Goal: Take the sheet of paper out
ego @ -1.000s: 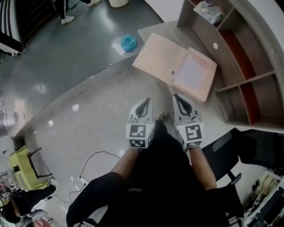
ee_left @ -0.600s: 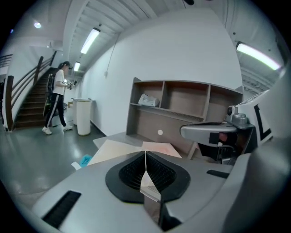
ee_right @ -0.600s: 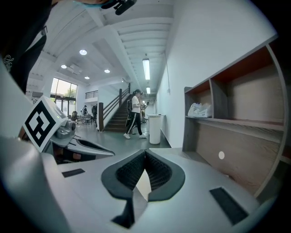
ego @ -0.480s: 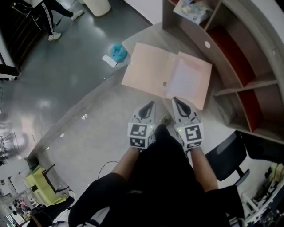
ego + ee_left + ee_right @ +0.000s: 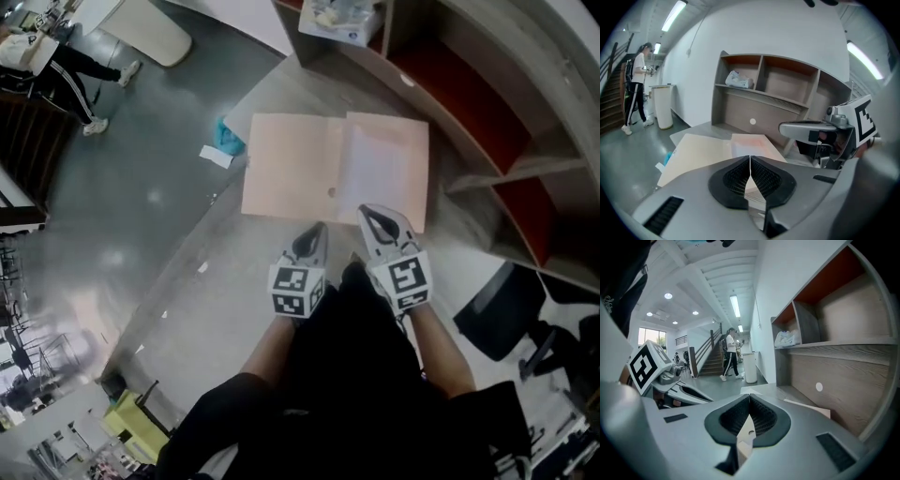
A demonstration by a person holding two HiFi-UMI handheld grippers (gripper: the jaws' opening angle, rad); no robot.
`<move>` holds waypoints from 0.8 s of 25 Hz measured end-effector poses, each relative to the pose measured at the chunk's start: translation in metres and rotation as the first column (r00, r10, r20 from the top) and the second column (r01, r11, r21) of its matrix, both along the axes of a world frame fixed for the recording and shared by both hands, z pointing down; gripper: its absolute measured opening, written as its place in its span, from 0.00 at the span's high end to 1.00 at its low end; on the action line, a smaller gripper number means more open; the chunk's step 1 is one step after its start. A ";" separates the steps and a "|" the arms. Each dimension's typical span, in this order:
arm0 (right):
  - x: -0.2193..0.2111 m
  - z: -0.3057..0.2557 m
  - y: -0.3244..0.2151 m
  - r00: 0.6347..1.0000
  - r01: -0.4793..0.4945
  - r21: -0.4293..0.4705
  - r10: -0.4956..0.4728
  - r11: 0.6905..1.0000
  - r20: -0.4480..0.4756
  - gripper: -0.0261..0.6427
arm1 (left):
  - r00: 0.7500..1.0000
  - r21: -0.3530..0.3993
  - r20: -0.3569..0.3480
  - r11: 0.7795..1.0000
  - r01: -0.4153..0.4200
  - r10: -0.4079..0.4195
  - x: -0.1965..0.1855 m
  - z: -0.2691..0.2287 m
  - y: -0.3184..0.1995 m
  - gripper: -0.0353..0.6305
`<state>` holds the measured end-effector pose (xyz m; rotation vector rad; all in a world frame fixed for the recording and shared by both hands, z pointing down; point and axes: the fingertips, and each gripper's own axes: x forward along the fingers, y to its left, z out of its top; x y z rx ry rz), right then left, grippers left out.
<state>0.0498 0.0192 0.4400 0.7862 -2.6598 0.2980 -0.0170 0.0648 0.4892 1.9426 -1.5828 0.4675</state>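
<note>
An open beige folder (image 5: 291, 169) lies flat on the grey desk (image 5: 281, 84). A pale sheet of paper (image 5: 384, 169) rests on its right half. My left gripper (image 5: 315, 230) is shut and empty, its tip just short of the folder's near edge. The right gripper (image 5: 368, 214) is also shut and empty, its tip over the near edge below the sheet. The left gripper view shows the folder (image 5: 698, 150) and sheet (image 5: 749, 142) beyond the shut left gripper (image 5: 750, 158). In the right gripper view the right gripper (image 5: 749, 400) is shut, and a folder corner (image 5: 808, 407) shows.
A shelf unit (image 5: 487, 103) stands on the desk behind the folder, with a white bag (image 5: 339, 17) in one compartment. A black chair (image 5: 511, 314) is at my right. A blue object (image 5: 225, 136) and a paper scrap lie on the floor; a person (image 5: 56, 56) walks at far left.
Both grippers have moved forward and down toward the folder, still shut. Their tips now reach its near edge. The head view has swung so the folder lies square in front.
</note>
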 end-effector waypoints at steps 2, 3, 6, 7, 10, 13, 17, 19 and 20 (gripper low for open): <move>0.002 -0.001 -0.008 1.000 -0.024 -0.002 0.024 1.000 0.002 0.94 | 1.000 -0.018 -0.006 1.000 -0.025 0.025 0.002 0.003 -0.008 0.88; 0.004 0.001 -0.011 0.999 -0.037 -0.011 0.037 0.999 -0.001 0.94 | 0.999 -0.026 -0.004 0.999 -0.041 0.041 0.003 0.005 -0.011 0.88; 0.008 0.009 -0.015 0.997 -0.071 -0.035 0.071 0.997 -0.023 0.94 | 0.997 -0.050 -0.003 0.995 -0.081 0.081 0.003 0.013 -0.023 0.88; 0.008 0.012 -0.015 0.996 -0.080 -0.041 0.079 0.996 -0.030 0.94 | 0.996 -0.059 -0.009 0.994 -0.094 0.093 0.003 0.017 -0.026 0.88; 0.008 0.020 -0.021 0.992 -0.114 -0.048 0.111 0.992 -0.061 0.94 | 0.989 -0.081 -0.033 0.986 -0.147 0.144 0.002 0.029 -0.041 0.88; 0.009 0.022 -0.029 0.984 -0.158 -0.049 0.153 0.986 -0.091 0.94 | 0.979 -0.099 -0.066 0.975 -0.201 0.195 0.004 0.038 -0.055 0.88; 0.009 0.021 -0.039 0.967 -0.235 -0.065 0.227 0.970 -0.112 0.94 | 0.962 -0.119 -0.089 0.956 -0.268 0.259 0.002 0.048 -0.073 0.87; 0.011 0.024 -0.044 0.955 -0.276 -0.066 0.266 0.959 -0.131 0.94 | 0.953 -0.139 -0.088 0.943 -0.301 0.291 -0.002 0.058 -0.080 0.87; 0.011 0.025 -0.046 0.949 -0.295 -0.068 0.284 0.953 -0.140 0.94 | 0.948 -0.150 -0.087 0.936 -0.318 0.308 -0.003 0.063 -0.083 0.87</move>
